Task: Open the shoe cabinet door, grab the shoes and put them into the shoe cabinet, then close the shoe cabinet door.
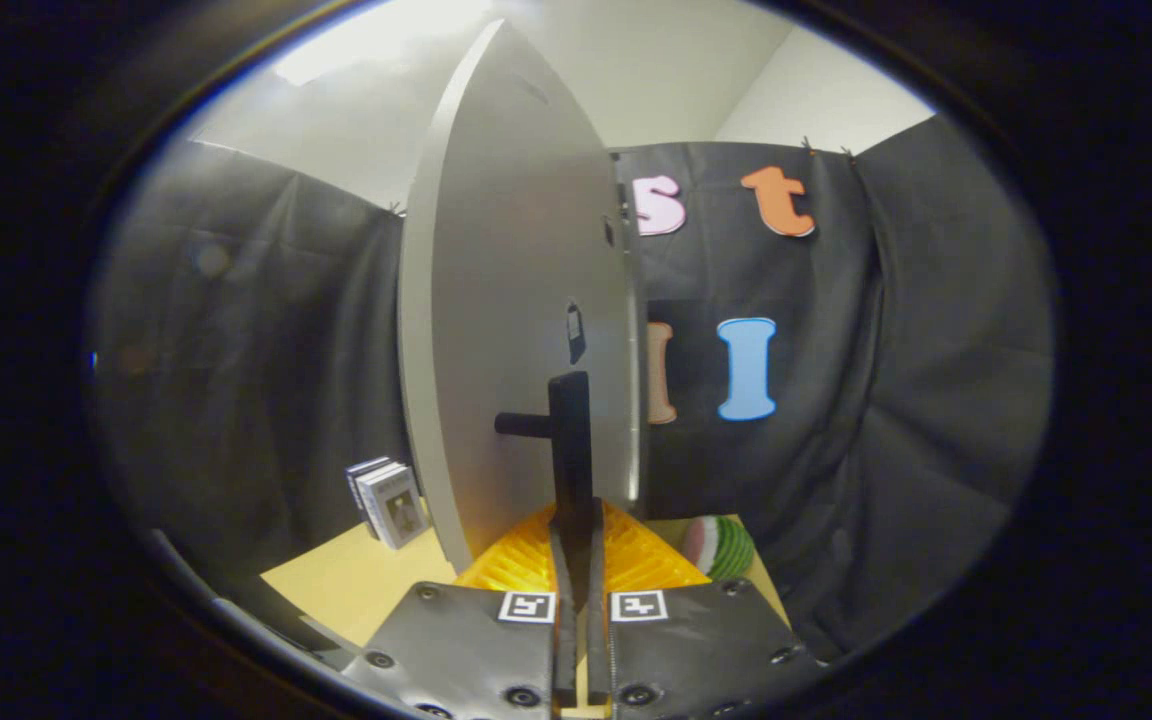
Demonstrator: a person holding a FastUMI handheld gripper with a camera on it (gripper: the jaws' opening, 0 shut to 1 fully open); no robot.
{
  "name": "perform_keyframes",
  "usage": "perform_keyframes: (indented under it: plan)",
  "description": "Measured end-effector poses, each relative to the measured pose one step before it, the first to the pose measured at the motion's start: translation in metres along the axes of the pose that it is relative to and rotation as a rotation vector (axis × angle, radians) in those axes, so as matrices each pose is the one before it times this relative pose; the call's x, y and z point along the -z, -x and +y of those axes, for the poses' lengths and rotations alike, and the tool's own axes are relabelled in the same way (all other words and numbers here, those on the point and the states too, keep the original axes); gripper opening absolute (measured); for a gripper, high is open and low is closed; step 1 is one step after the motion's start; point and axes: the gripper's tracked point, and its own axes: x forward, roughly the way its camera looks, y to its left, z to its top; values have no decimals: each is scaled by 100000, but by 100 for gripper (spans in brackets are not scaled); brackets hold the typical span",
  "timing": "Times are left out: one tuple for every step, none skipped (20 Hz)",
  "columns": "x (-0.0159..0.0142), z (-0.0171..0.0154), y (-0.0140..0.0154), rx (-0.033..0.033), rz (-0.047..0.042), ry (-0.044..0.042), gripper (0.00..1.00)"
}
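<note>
Tongs (576, 560) look clamped on the black door handle (569, 440), we think; we'd swing the cabinet door (506, 300) steadily along its arc without twisting.

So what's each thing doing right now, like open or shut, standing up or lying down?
Cabinet door: swung open, seen nearly edge-on.
Door handle: black, upright, pinched between the fingers.
Gripper: shut on the door handle.
Books: closed, leaning upright at the wall on the table.
Watermelon-slice toy: lying on the table, untouched.
Orange ridged thing: lying flat under the fingers.
</note>
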Motion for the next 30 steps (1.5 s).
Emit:
perform_keyframes:
  plan:
    - [743,-1550,-1386,2372,41,330,3]
    - [-241,-1267,48,2310,-171,-118,3]
    - [-46,-1450,72,2404,-429,97,2]
    - [-88,-841,94,176,-177,-343,2]
    - [385,140,119,-2399,1114,-2326,2]
    - [149,469,-55,-1712,783,-2395,2]
    - [128,105,119,-519,78,785,2]
    - [125,-99,-51,-38,276,1629,2]
    - [232,-24,46,378,341,1212,2]
    - [39,-261,28,830,-345,1296,2]
    - [-117,-80,-41,676,-332,702,2]
    - [-68,60,77,-168,40,-198,3]
    - [196,187,109,-461,269,-518,2]
    - [-115,36,81,-476,-147,14,2]
    - [-209,-315,78,376,-260,698,2]
    - [-314,-172,207,790,-611,1569,2]
    - [-228,-72,333,308,-707,1287,2]
    - [-244,-54,366,80,-348,478,2]
    - [265,-29,986,101,-27,272,2]
    - [160,75,743,-134,181,-450,2]
    - [162,118,509,211,132,-417,2]
    - [-42,-202,384,563,-294,-28,2]
    - [-36,-136,140,1361,-232,253,2]
    - [32,-234,307,1435,-109,10,2]
    - [87,-62,292,1277,84,-462,2]
    - [-13,-13,288,1344,11,-792,2]
    - [200,112,315,1315,299,-765,2]
    - [67,200,278,1245,342,-656,2]
    - [177,269,191,1028,133,-370,2]
    - [60,356,307,1087,-28,-195,2]
